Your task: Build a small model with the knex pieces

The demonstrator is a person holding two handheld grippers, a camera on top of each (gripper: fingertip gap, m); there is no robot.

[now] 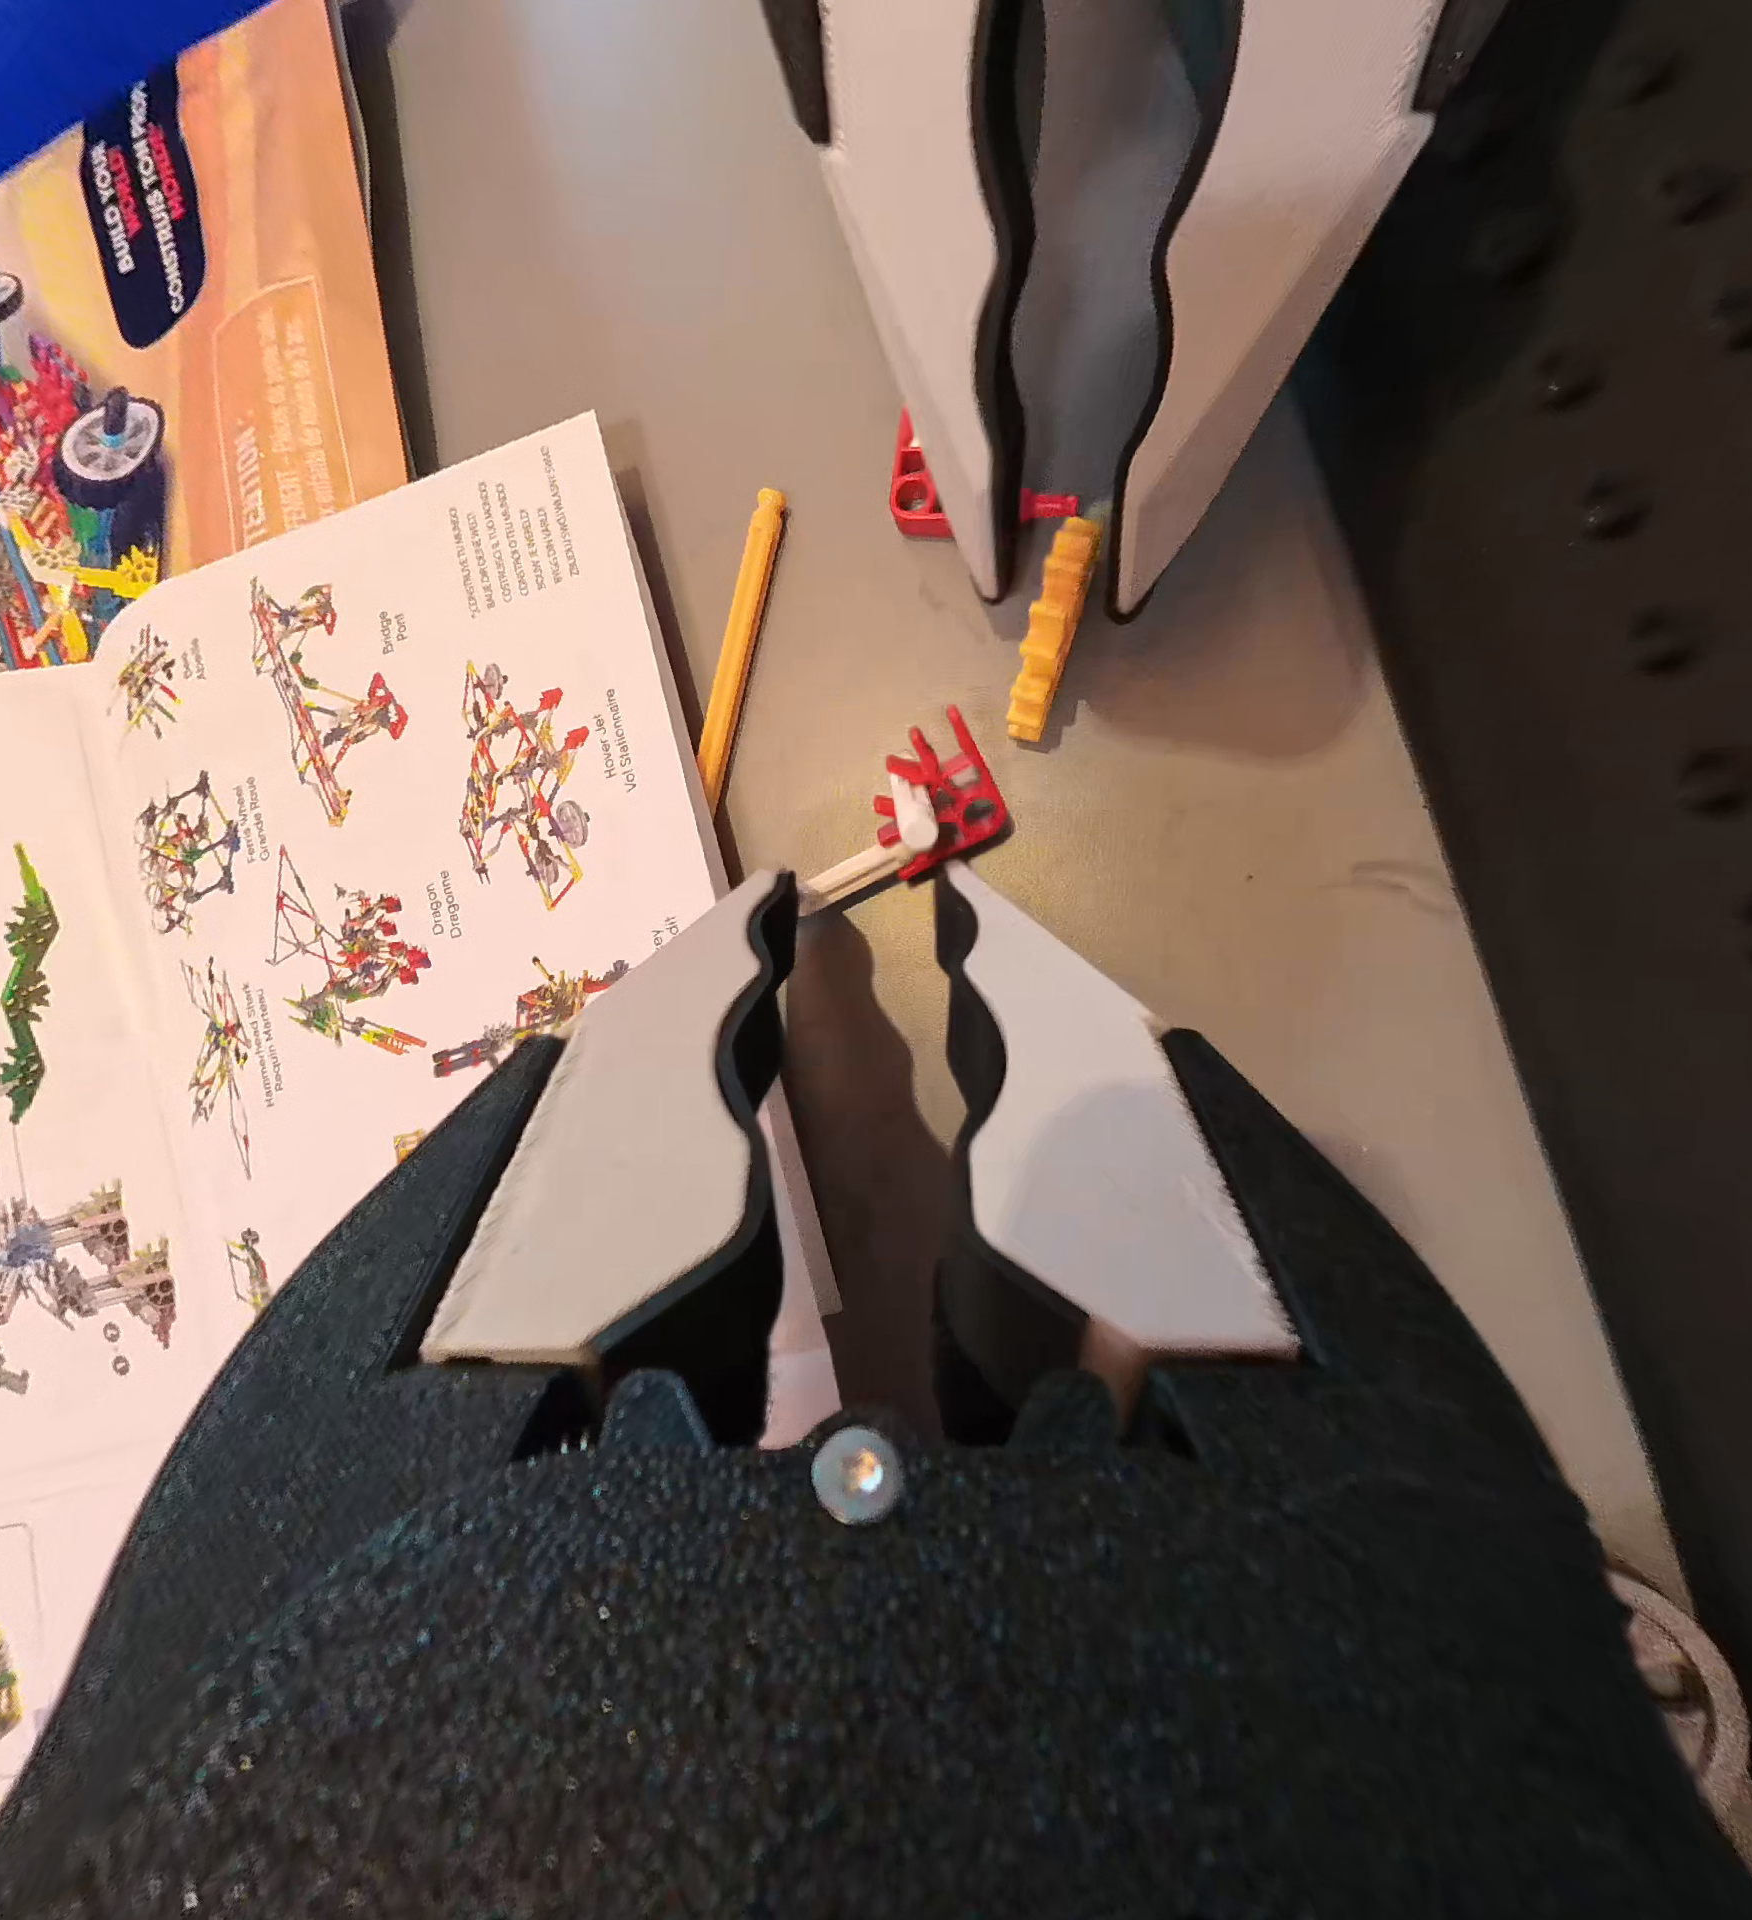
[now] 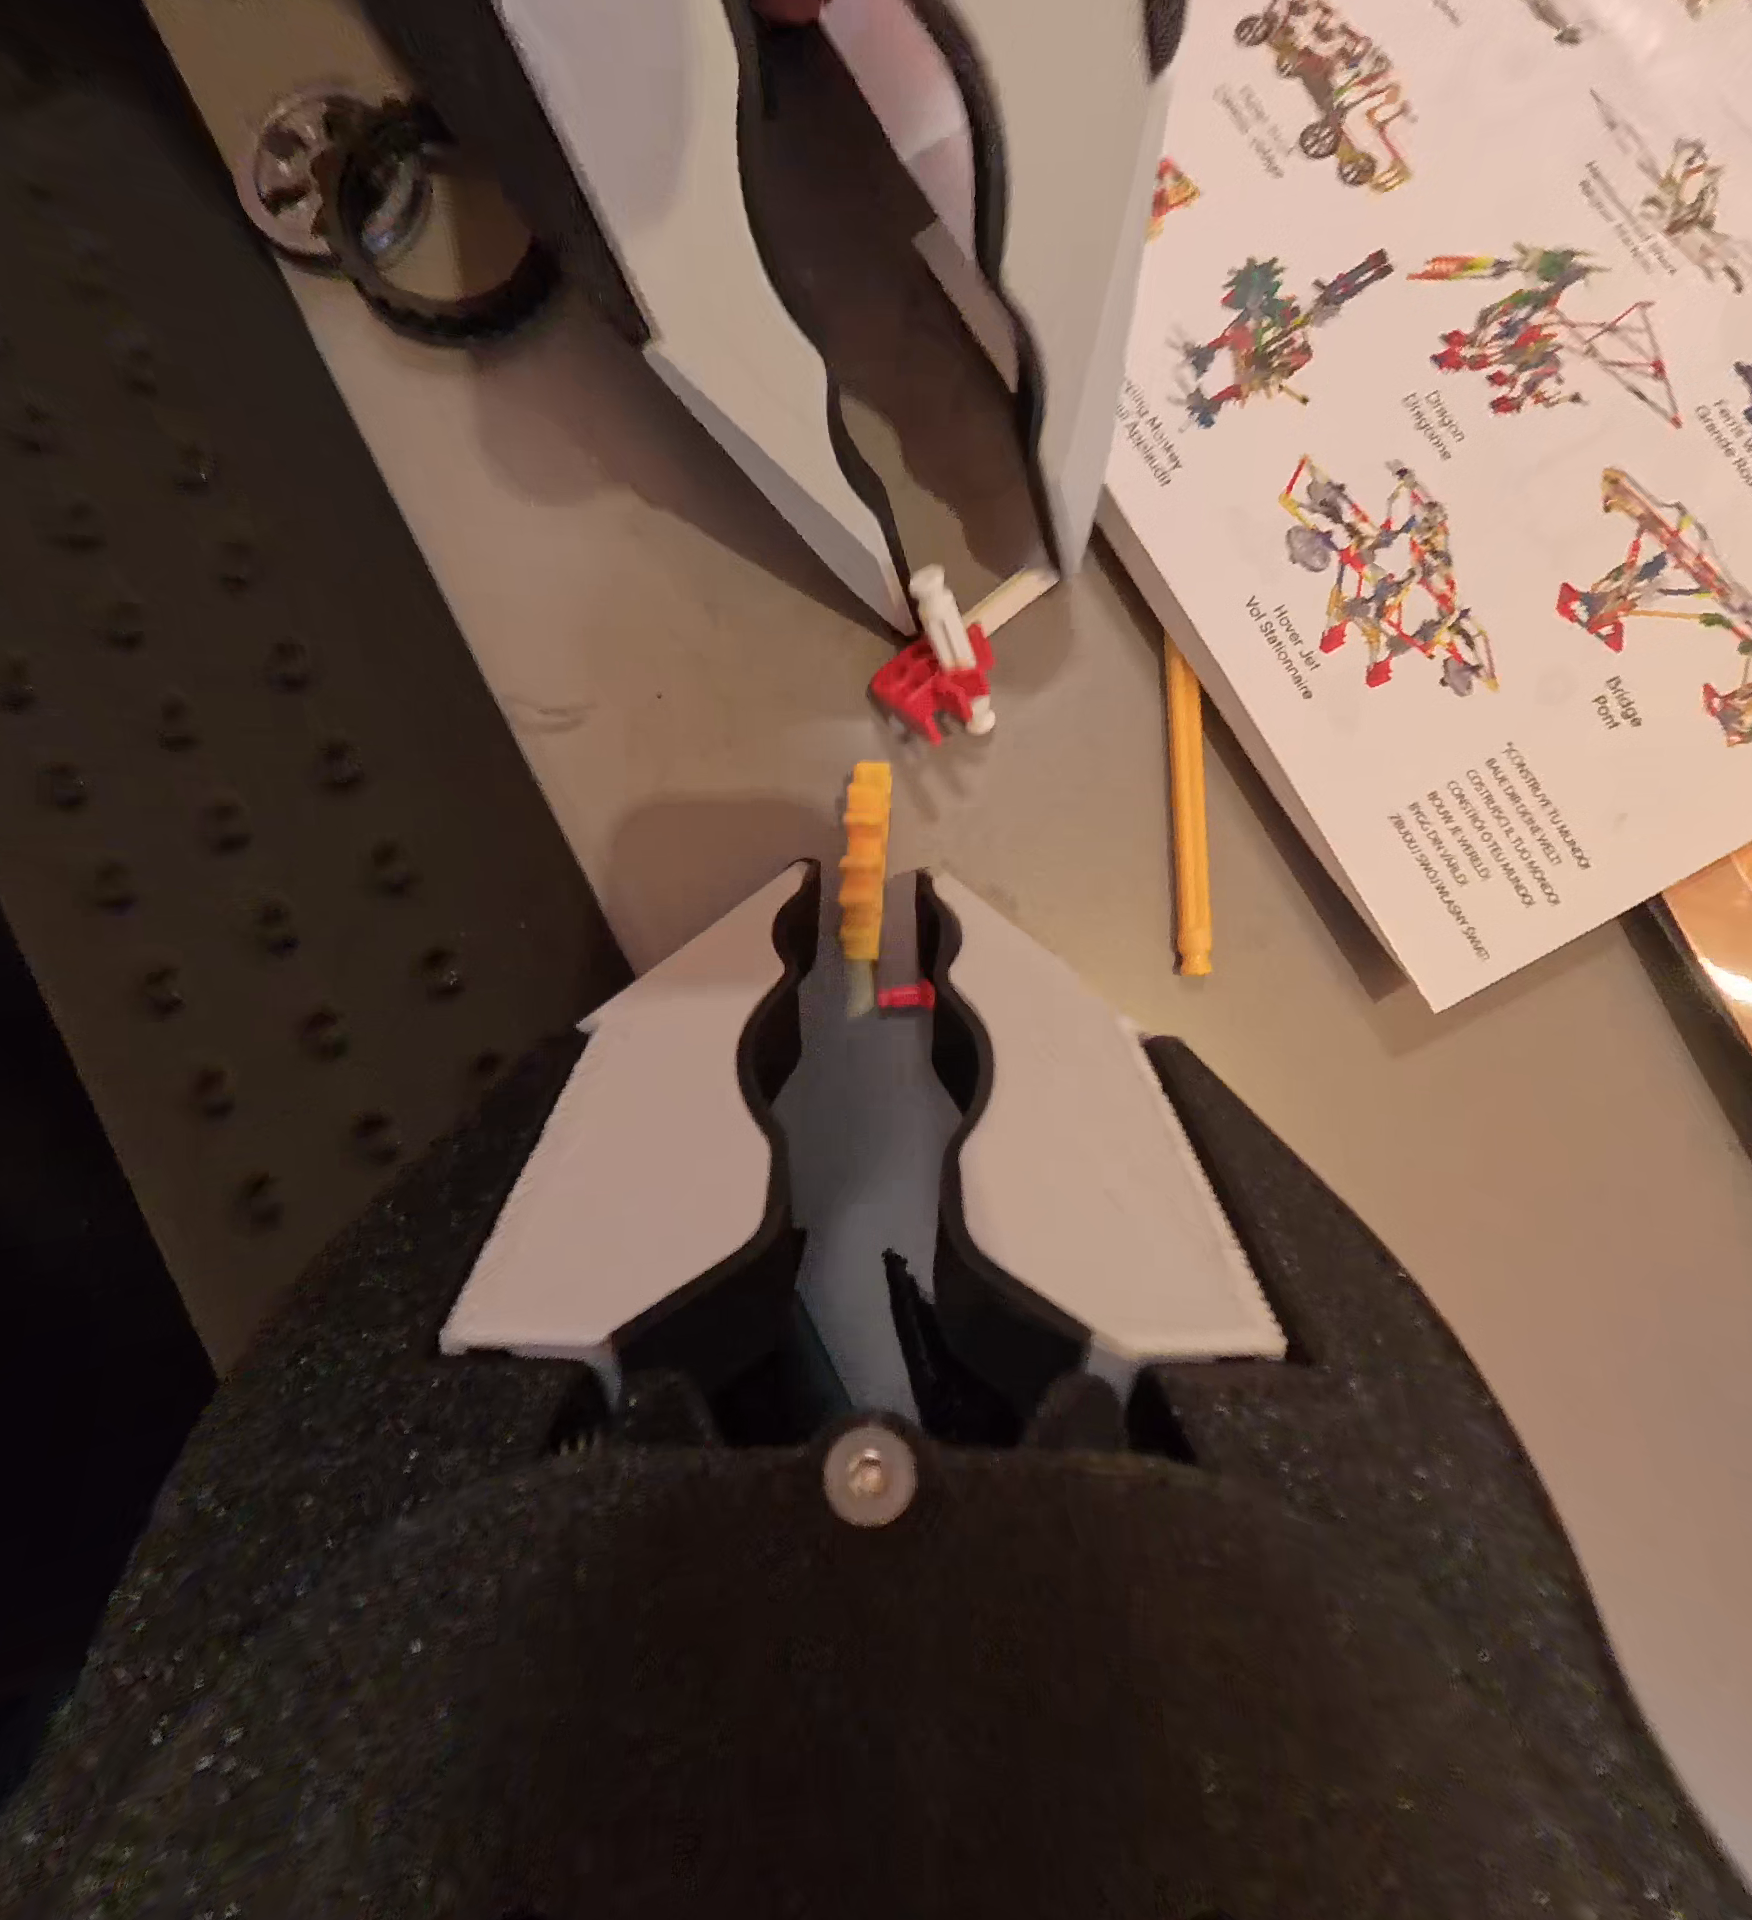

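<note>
Grippers: two are seen over a grey table (image 1: 1215, 831), tips turned toward each other, each with two white fingers edged in black.
Left gripper (image 1: 867, 894): its jaws are parted, with bare table visible between the tips; nothing is gripped. The end of a white rod (image 1: 851, 873) lies at its left fingertip; whether the two touch cannot be told.
Right gripper (image 2: 867, 883): a narrow gap is kept between its fingers, and a yellow toothed piece (image 2: 864, 862) stands in that gap, projecting past the tips. Whether the fingers press on it cannot be told. A short red peg (image 2: 903, 997) is seen deeper in the same gap, beside a grey stub.
Red connectors: two are counted. One red connector (image 1: 945, 800) lies between the two grippers, with white rods clipped into it. The second red connector (image 1: 919, 488) is largely hidden behind the right gripper's finger in the left wrist view.
Yellow rod (image 1: 742, 649): one is counted, lying flat along the edge of the booklet.
Printed matter: one open instruction booklet (image 1: 384, 779) with coloured model drawings, and one orange box (image 1: 259, 312), cut off by the frame.
Black perforated board (image 1: 1630, 727): one runs along the table's far edge.
Hard to make out: a shiny round fitting (image 2: 332, 177) near the left gripper is blurred.
</note>
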